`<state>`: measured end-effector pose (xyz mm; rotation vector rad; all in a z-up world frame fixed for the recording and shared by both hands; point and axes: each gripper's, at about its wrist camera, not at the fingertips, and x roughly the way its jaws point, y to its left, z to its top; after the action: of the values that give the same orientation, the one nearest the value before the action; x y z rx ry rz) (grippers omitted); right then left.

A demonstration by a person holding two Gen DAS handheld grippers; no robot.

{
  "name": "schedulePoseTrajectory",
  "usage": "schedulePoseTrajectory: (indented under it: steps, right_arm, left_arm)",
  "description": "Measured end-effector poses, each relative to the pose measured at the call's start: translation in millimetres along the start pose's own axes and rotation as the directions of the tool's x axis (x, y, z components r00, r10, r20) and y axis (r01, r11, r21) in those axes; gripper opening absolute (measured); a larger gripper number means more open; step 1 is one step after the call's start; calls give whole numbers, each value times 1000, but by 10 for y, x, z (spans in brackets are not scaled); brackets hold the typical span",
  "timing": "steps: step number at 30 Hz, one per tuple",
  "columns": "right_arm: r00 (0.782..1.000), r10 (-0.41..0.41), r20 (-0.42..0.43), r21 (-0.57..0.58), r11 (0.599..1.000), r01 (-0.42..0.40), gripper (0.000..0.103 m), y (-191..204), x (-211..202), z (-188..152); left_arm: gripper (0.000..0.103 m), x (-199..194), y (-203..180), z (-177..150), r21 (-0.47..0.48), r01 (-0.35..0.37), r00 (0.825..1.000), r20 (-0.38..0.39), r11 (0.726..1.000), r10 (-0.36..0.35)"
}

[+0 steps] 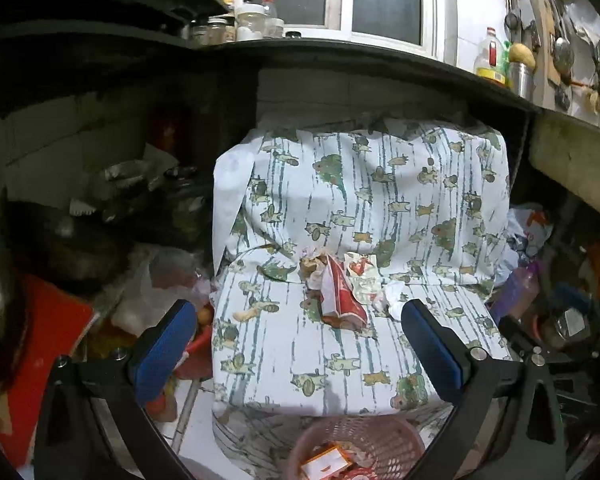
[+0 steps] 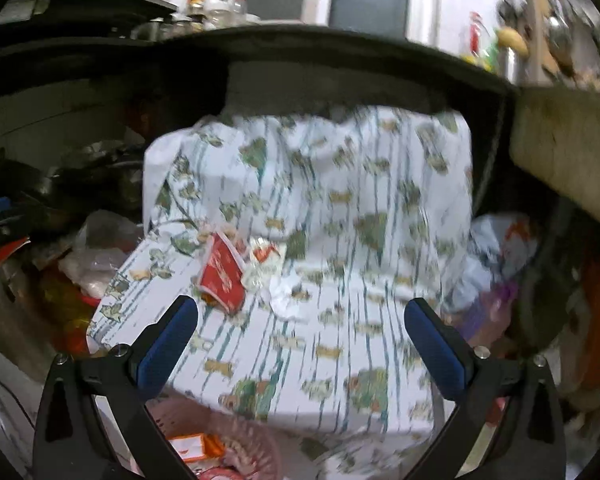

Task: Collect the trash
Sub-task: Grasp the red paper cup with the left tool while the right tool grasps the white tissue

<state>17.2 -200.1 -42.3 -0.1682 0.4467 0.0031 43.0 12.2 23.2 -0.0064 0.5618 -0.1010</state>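
Pink mesh basket point(image 1: 358, 446) sits nearest, just below and between the spread blue pads of the left gripper point(image 1: 296, 320), already holding an orange carton point(image 1: 324, 466). Both tools gape wide and hold nothing. Ahead of the left gripper, on the seat of a cloth-draped chair point(image 1: 340, 364), lies the trash: a red paper packet point(image 1: 342, 296), a clear wrapper point(image 1: 362, 280) behind it and a crumpled white tissue point(image 1: 388, 300) just beside the right pad. From the right gripper point(image 2: 300, 316) the same heap lies ahead and to the left; that view is blurred. The packet looks the best first pick: come down over its middle, close on paper alone without catching the loose cloth, then carry it back to the basket.
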Motion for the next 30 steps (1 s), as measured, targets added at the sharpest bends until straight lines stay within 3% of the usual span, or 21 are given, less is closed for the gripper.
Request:
schedulePoseTrajectory:
  steps: [3,6,12,14,17,20,24,30]
  right_arm:
    - [1000,-15,8,29,999,15,103,-107,52,246]
    - [997,-72,38,125,990,67,103,-302,128,511]
    - [999,-30,43,168,986,23,103,-579,451,943]
    - [999,-7,38,135,991,2,103,-582,599,981]
    - [1000,-7,-19,93,996,9,103,-579,933,932]
    - [995,29,-101,131,991,-15,103,-606,1313,752]
    - [960,154,-235,158,980,-119,103,-605,1858,587]
    - [920,156,-360,184,978,-94,103,-551,2405,409]
  left_arm:
    - [103,47,13,254,-23,-22,1000,13,999,23]
    - [103,163,8,559,-33,14,1000,-4,999,-14]
    - [103,530,-114,895,23,-46,999,5,999,46]
    - [103,728,-103,910,9,-43,998,-42,999,44]
    - [103,1041,-46,861,-14,-32,993,-115,999,30]
    - [103,1385,-20,795,3,-30,982,-188,1000,30]
    - [103,1748,-44,748,35,-36,973,-227,999,43]
    - [100,2174,-107,687,68,-34,961,-272,997,51]
